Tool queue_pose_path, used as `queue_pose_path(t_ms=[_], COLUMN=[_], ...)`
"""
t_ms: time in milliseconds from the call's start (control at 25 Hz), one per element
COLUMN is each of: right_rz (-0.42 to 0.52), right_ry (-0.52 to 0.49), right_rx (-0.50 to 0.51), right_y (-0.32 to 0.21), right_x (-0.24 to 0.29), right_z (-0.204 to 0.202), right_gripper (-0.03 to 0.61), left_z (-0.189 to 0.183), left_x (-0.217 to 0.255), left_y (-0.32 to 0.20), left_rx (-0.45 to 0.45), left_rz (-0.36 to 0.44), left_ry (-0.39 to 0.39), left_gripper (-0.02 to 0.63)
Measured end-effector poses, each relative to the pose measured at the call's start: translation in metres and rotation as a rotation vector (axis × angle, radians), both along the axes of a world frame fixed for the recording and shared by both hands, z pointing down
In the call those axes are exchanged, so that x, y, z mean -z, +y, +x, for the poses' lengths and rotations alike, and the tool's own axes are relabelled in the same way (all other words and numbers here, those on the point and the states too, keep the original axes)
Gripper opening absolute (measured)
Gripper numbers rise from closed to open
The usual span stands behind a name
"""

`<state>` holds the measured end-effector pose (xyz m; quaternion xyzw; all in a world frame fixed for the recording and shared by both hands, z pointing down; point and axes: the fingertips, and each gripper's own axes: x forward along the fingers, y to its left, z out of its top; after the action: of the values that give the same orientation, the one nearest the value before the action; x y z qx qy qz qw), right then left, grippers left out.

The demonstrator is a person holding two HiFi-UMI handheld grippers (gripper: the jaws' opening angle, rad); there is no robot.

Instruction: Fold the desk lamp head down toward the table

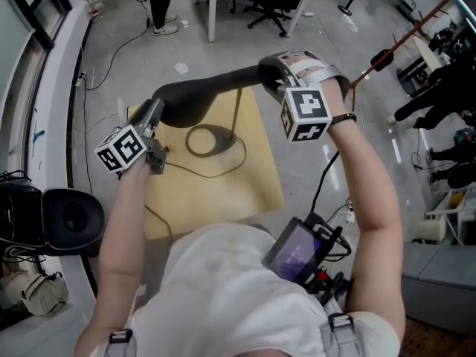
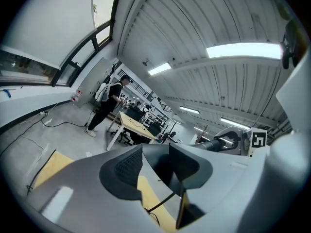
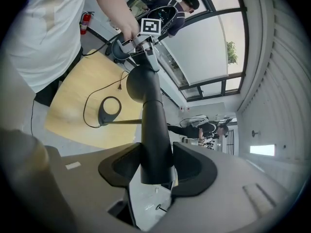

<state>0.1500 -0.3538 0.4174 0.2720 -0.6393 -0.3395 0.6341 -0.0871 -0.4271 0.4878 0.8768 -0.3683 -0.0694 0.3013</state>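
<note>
While right gripper (image 3: 156,169) clamps lamp head (image 1: 195,99), lamp base (image 1: 220,134) partly hidden beneath.

Wooden table (image 1: 256,181): lamp base (image 1: 222,136), cable (image 1: 212,177) on top.

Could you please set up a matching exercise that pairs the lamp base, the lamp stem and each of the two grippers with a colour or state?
Column one:
1. lamp base
2. left gripper
3. right gripper
4. lamp stem

Column two:
A. jaws apart, nothing between them
B. thin and gold-coloured
C. dark ring lying on the wooden table
D. closed on the dark lamp head

Pairs: 1-C, 2-A, 3-D, 4-B
</note>
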Motion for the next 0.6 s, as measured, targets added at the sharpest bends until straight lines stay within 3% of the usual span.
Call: queue_pose_path(t_ms=[400, 600], right_rz=[0.005, 0.005], right_ry=[0.105, 0.161], right_rx=[0.019, 0.031], right_y=[-0.012, -0.008], right_x=[-0.007, -0.005], right_z=[-0.009, -0.019], right_gripper=[0.224, 0.225], left_z=[0.001, -0.007], left_x=[-0.038, -0.048], left_y=[-0.002, -0.003], left_rx=[-0.03, -0.026], left_rz=[-0.08, -0.072], left_ry=[0.024, 0.01], left_gripper=[0.172, 0.17])
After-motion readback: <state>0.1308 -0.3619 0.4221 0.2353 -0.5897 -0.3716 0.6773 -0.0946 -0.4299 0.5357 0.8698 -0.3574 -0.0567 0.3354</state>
